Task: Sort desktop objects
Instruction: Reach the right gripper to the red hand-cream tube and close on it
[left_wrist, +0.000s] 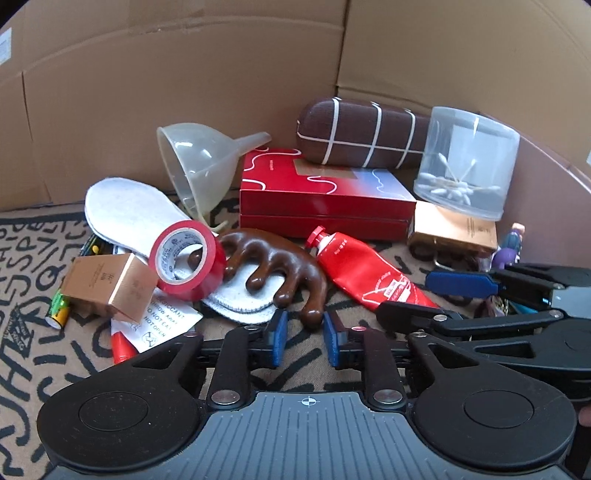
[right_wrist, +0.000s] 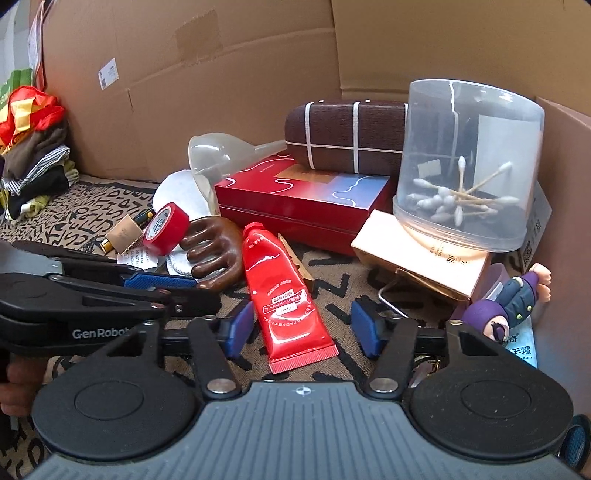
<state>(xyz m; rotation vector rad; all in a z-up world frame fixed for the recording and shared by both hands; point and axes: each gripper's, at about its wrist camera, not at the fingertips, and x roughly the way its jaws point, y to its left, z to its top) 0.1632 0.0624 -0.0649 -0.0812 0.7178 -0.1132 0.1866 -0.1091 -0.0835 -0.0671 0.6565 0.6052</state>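
Note:
My left gripper (left_wrist: 304, 336) is slightly open with nothing between its blue pads. The nearest prong of a brown wooden comb (left_wrist: 273, 266) ends just ahead of its gap. That comb lies on a white insole beside a red tape roll (left_wrist: 188, 258). My right gripper (right_wrist: 303, 328) is wide open, low over the patterned mat, and its fingers straddle the flat tail end of a red tube (right_wrist: 284, 295) without touching it. From the right wrist view the left gripper (right_wrist: 203, 293) reaches in from the left, next to the comb (right_wrist: 214, 254).
Behind stand a red box (left_wrist: 317, 199), a clear funnel (left_wrist: 195, 162), a brown checked case (left_wrist: 362, 133) and a clear swab container (right_wrist: 465, 166) on a copper box (right_wrist: 424, 258). A figurine (right_wrist: 509, 299) lies right. Folded clothes (right_wrist: 37, 166) sit far left. Cardboard walls (left_wrist: 184, 74) enclose everything.

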